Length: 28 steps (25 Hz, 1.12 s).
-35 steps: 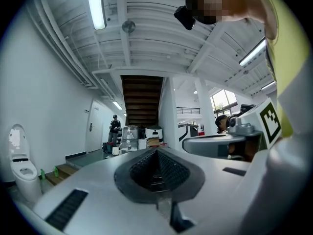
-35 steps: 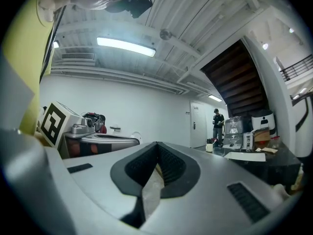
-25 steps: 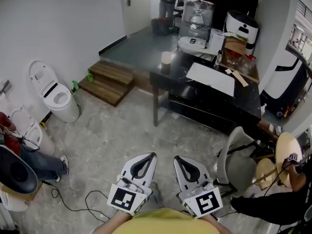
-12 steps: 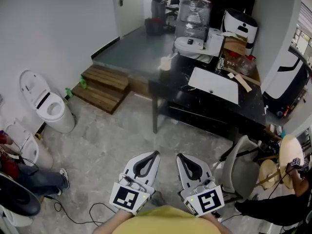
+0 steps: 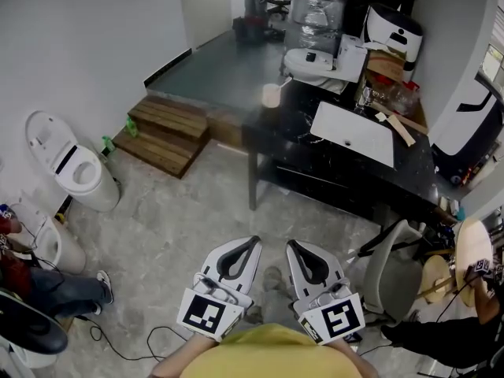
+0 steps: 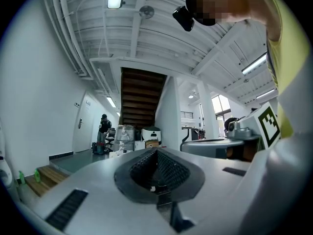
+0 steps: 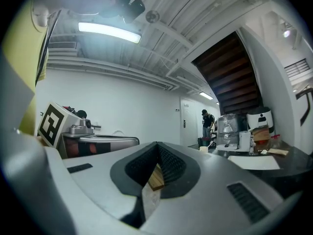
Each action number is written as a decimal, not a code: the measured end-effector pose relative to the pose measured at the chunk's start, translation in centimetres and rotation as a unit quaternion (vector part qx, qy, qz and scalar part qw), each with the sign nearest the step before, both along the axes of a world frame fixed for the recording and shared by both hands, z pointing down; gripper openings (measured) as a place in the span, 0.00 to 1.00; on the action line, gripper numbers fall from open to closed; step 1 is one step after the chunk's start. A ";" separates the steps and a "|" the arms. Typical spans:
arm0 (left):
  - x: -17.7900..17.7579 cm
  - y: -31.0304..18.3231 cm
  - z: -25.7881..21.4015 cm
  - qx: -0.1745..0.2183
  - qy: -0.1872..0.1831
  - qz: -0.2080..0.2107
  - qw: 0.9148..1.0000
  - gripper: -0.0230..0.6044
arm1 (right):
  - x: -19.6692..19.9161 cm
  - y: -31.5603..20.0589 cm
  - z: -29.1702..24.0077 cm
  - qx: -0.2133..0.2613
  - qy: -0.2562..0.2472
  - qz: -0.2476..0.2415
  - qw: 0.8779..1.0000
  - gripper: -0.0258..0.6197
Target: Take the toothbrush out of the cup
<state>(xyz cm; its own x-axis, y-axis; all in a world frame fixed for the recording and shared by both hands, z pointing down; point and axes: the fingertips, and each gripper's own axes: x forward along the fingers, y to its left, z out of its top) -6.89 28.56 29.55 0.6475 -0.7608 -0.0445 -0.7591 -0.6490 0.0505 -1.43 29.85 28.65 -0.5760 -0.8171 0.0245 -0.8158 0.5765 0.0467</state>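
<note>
Facing the distant cup (image 5: 271, 94), left tongs (image 5: 253, 241) and right tongs (image 5: 291, 245) hover.

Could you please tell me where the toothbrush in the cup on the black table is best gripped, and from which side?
Probably the free end of the toothbrush, which sticks out above the cup and leans right in the head view. Come from above, along that lean; the cup's wall hides the rest of it.
</note>
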 end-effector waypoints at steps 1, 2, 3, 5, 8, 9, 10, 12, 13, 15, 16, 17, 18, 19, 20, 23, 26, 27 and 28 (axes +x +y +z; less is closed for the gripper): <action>0.0 -0.6 0.0 0.000 0.001 -0.001 1.000 0.05 | 0.0 -0.6 0.0 -0.001 -0.001 0.000 1.000 0.07; 0.1 -1.2 0.0 0.000 0.002 0.000 1.000 0.05 | 0.0 -1.3 0.1 -0.001 -0.001 -0.002 1.000 0.07; 0.3 -1.8 0.0 -0.001 0.003 0.002 1.000 0.05 | 0.0 -2.0 0.1 -0.002 -0.001 -0.003 1.000 0.07; 0.5 -3.1 0.3 -0.005 0.000 0.005 1.000 0.05 | 0.0 -3.5 0.1 0.000 0.001 -0.007 1.000 0.07; 0.9 -5.7 0.1 0.001 0.004 0.004 1.000 0.05 | 0.0 -6.1 0.1 0.000 0.003 -0.013 1.000 0.07; 0.9 -6.6 0.0 0.002 0.006 0.002 1.000 0.05 | 0.1 -7.1 0.1 -0.001 0.003 -0.015 1.000 0.07; 1.0 -7.5 0.0 0.001 0.007 0.001 1.000 0.05 | 0.2 -8.0 0.1 0.000 0.005 -0.016 1.000 0.07; 1.3 -9.5 0.0 -0.002 0.008 -0.002 1.000 0.05 | 0.6 -10.0 -0.1 0.002 0.008 -0.017 1.000 0.07; 1.6 -10.5 -0.2 -0.001 0.014 -0.004 1.000 0.05 | 0.9 -11.1 -0.2 0.004 0.008 -0.019 1.000 0.07; 2.1 -12.5 -0.9 0.003 0.026 -0.009 1.000 0.05 | 1.3 -13.1 -0.3 0.006 0.008 -0.023 1.000 0.07; 2.3 -13.5 -1.1 0.004 0.028 -0.011 1.000 0.05 | 1.6 -14.0 -0.4 0.006 0.007 -0.025 1.000 0.07; 2.5 -14.5 -1.2 0.005 0.029 -0.014 0.999 0.05 | 1.9 -14.9 -0.4 0.006 0.007 -0.027 1.000 0.07; 2.7 -15.4 -1.2 0.006 0.028 -0.016 0.999 0.05 | 2.2 -15.8 -0.5 0.005 0.006 -0.028 1.000 0.07; 3.0 -16.2 -1.3 0.005 0.027 -0.018 0.999 0.05 | 2.6 -16.7 -0.5 0.005 0.005 -0.029 1.000 0.07; 3.2 -17.1 -1.3 0.004 0.025 -0.021 0.999 0.05 | 3.0 -17.6 -0.5 0.004 0.004 -0.029 1.000 0.07; 3.6 -19.3 -0.9 0.002 0.008 -0.030 1.000 0.05 | 3.9 -20.0 -0.6 0.005 0.001 -0.035 0.999 0.07; 4.1 -21.2 -0.6 0.003 -0.003 -0.040 0.999 0.05 | 4.6 -22.0 -0.5 0.009 -0.002 -0.045 0.999 0.07; 4.3 -21.7 -0.6 0.004 -0.004 -0.044 0.999 0.05 | 4.9 -22.6 -0.3 0.008 -0.003 -0.047 0.999 0.07; 4.5 -22.1 -0.4 0.003 -0.006 -0.047 0.999 0.05 | 5.2 -23.1 -0.1 0.007 -0.004 -0.049 0.999 0.07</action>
